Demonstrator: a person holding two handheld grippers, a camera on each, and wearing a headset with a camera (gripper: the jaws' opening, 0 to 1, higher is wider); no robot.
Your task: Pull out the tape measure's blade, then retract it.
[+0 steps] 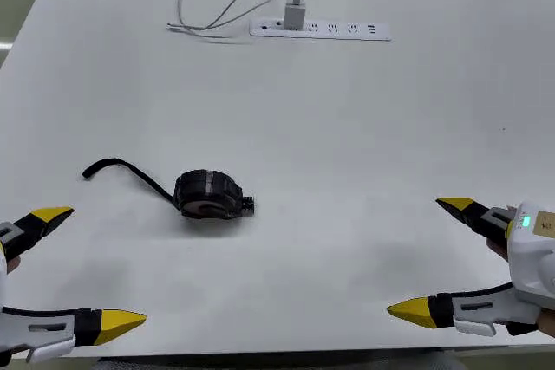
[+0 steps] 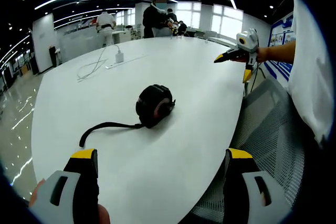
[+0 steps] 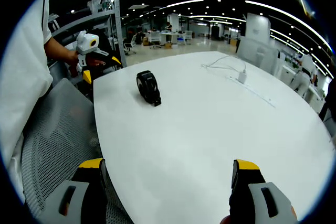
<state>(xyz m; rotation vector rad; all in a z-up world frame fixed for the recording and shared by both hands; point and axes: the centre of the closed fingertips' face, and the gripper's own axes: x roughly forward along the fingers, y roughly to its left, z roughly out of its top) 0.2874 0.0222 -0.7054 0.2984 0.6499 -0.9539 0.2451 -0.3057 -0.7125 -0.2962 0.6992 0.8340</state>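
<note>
**2 open grippers flank a tape measure on a white table**

The tape measure (image 1: 208, 195), a black case with a grey side face, lies on the bare white tabletop (image 1: 347, 127), toward the person's side and left of the middle. Its blade tab (image 1: 248, 205) sits right at the case mouth, on the side toward the right gripper. A black wrist strap (image 1: 121, 171) trails from the opposite side of the case and curls across the table.

The left gripper (image 1: 106, 266) hovers nearer the person than the tape measure and off to its strap side, with its 2 yellow-tipped jaws spread wide and nothing between them. The right gripper (image 1: 414, 256) hangs well apart from the tape measure on the tab side, its jaws likewise spread and holding nothing. Neither touches the case.

Far beyond the tape measure, near the table's other edge, lies a white power strip (image 1: 321, 29) with a white charger (image 1: 295, 15) plugged in and a thin cable (image 1: 225, 2) looped beside it.

The table is large, rounded and glossy. A grey mesh chair (image 2: 268, 129) stands at its near edge, behind the tape measure as the left gripper view sees it. Around it is an open hall with a dark ceiling, long curved light strips (image 3: 181, 2), bright windows (image 2: 226, 22) and a metal shelving rack (image 3: 89, 9). People (image 2: 157, 17) stand past the table's far end.
</note>
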